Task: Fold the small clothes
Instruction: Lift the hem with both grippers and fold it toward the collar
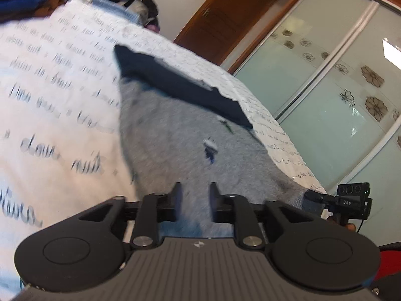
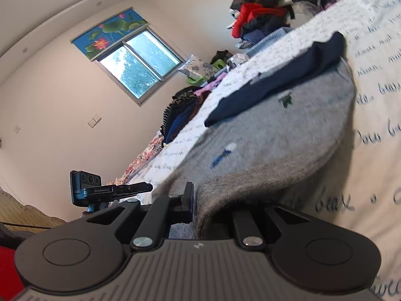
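Grey knitted garment lies on the script-printed bedspread, its near hem lifted. Left gripper has fingers parted with the hem between them, pads apparently clear of it. Right gripper pinches the hem's other corner.

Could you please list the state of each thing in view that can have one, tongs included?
Grey garment: spread on the bed, near edge lifted.
Dark navy garment: lying flat across the grey garment's far end.
Left tongs: open, grey fabric between the jaws, not pinched.
Right tongs: shut on the grey garment's edge.
Clothes pile: heaped, unfolded.
Window: closed; blind rolled up.
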The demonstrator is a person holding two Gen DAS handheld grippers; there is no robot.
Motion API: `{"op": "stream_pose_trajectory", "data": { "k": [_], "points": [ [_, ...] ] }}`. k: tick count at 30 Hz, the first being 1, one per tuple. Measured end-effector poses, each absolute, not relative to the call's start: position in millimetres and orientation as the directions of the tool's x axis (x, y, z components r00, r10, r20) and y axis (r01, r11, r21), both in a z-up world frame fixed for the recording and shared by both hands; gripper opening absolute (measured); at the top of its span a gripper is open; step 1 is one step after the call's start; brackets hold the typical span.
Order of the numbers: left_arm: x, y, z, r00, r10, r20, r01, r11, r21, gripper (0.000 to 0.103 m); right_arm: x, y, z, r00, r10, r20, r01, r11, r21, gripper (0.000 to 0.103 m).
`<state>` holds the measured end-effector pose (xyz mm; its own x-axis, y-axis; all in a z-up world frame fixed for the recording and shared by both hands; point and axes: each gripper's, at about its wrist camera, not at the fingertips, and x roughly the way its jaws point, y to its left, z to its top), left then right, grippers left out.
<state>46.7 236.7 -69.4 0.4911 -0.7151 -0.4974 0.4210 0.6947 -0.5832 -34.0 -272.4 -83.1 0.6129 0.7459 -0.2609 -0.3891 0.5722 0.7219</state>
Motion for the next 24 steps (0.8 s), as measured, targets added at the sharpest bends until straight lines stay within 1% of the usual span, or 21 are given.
{"op": "stream_pose_trajectory", "data": {
  "k": [2, 4, 6, 7, 8, 11, 13, 15, 16, 17, 18, 19, 20, 24],
  "points": [
    [44, 248, -83, 0.487, -0.726, -0.485, 0.386, 0.678, -0.626, 0.065, -35, -275, -93, 0.606, 0.746, -0.276, -0.361, 0.567, 0.740, 0.009],
    [40, 255, -96, 0.484, -0.745, -0.459, 0.357, 0.647, -0.674, 0.079, -36, -275, -101, 0.594, 0.749, -0.293, -0.343, 0.565, 0.751, 0.009],
    [36, 256, -106, 0.464, -0.776, -0.427, 0.354, 0.605, -0.713, 0.082, -37, -276, -109, 0.588, 0.748, -0.307, -0.319, 0.563, 0.762, 0.010],
    [35, 254, -110, 0.451, -0.790, -0.416, 0.361, 0.588, -0.724, 0.086, -37, -277, -112, 0.586, 0.748, -0.310, -0.306, 0.559, 0.771, 0.010],
    [33, 251, -113, 0.443, -0.793, -0.419, 0.371, 0.588, -0.719, 0.088, -37, -277, -115, 0.587, 0.745, -0.316, -0.294, 0.560, 0.774, 0.010],
    [23, 239, -116, 0.434, -0.789, -0.434, 0.429, 0.605, -0.671, 0.088, -38, -276, -119, 0.578, 0.748, -0.326, -0.289, 0.561, 0.776, 0.010],
    [16, 232, -117, 0.419, -0.796, -0.438, 0.470, 0.602, -0.645, 0.087, -37, -274, -122, 0.566, 0.757, -0.326, -0.291, 0.553, 0.781, 0.010],
    [12, 227, -120, 0.382, -0.815, -0.436, 0.494, 0.579, -0.648, 0.083, -36, -272, -123, 0.559, 0.762, -0.327, -0.289, 0.549, 0.784, 0.010],
    [10, 225, -123, 0.360, -0.823, -0.439, 0.496, 0.568, -0.657, 0.077, -37, -272, -125, 0.556, 0.764, -0.328, -0.288, 0.547, 0.786, 0.010],
    [8, 225, -126, 0.343, -0.826, -0.447, 0.493, 0.563, -0.663, 0.068, -37, -272, -126, 0.553, 0.767, -0.327, -0.288, 0.543, 0.789, 0.010],
    [7, 225, -130, 0.338, -0.822, -0.459, 0.485, 0.570, -0.663, 0.062, -37, -272, -127, 0.551, 0.769, -0.325, -0.288, 0.541, 0.790, 0.010],
    [7, 225, -135, 0.341, -0.815, -0.469, 0.471, 0.580, -0.665, 0.052, -37, -273, -128, 0.550, 0.769, -0.325, -0.287, 0.539, 0.792, 0.010],
    [9, 227, -140, 0.343, -0.815, -0.467, 0.451, 0.579, -0.679, 0.045, -36, -274, -128, 0.549, 0.771, -0.323, -0.285, 0.536, 0.795, 0.010],
    [20, 233, -148, 0.360, -0.844, -0.396, 0.380, 0.521, -0.764, 0.032, -36, -278, -134, 0.546, 0.776, -0.315, -0.276, 0.521, 0.808, 0.010]
  ]
}}
